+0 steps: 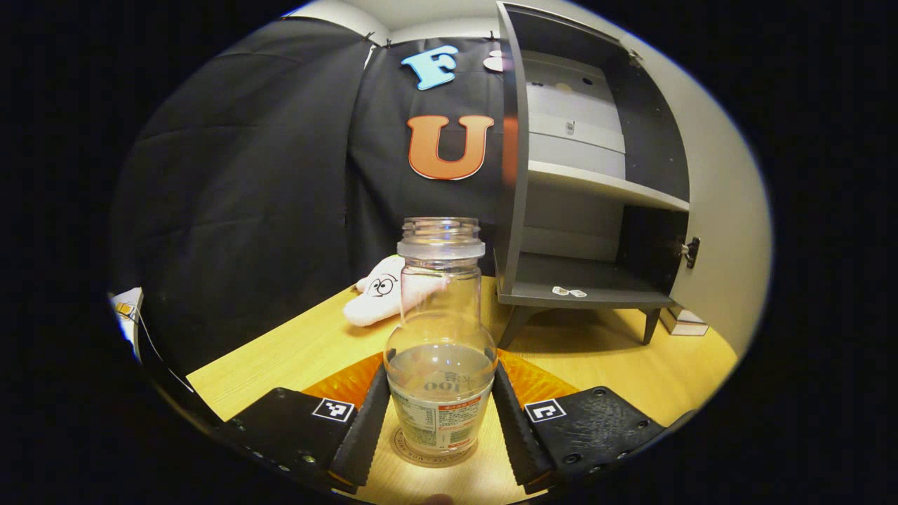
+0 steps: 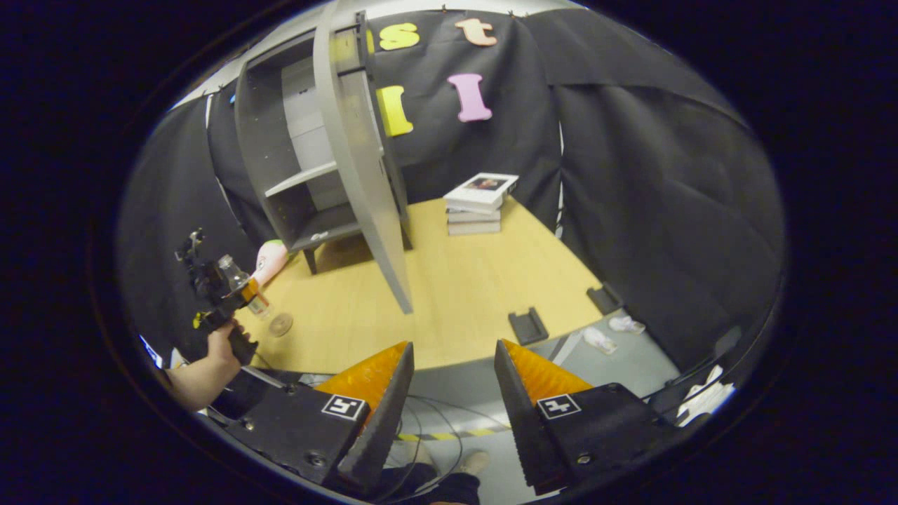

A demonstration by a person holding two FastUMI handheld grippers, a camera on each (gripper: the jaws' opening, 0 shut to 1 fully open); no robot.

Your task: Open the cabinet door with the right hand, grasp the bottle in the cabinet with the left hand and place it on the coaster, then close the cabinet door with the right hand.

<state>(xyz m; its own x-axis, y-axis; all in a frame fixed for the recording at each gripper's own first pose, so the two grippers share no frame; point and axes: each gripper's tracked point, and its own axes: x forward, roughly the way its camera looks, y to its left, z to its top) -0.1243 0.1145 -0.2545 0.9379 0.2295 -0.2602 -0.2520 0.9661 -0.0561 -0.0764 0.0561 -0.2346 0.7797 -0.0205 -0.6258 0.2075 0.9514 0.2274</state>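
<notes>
The left tongs (image 1: 440,421) are squeezing the bottle (image 1: 440,351), one finger on each side. The bottle is clear, has no cap and is standing up. In the left gripper view it looks to be over the coaster (image 1: 435,452) on the worktop (image 1: 280,351); whether it is touching the coaster is hard to tell. In the right gripper view the coaster (image 2: 280,324) is lying just beside the bottle (image 2: 235,277). The right tongs (image 2: 454,393) are staying apart and holding nothing. Behind the bottle a soft toy (image 1: 379,298) is lying. Farther back the cabinet (image 1: 589,189) is standing with its door (image 2: 365,175) open. Some books (image 2: 480,203) are sitting in a pile beyond it.
</notes>
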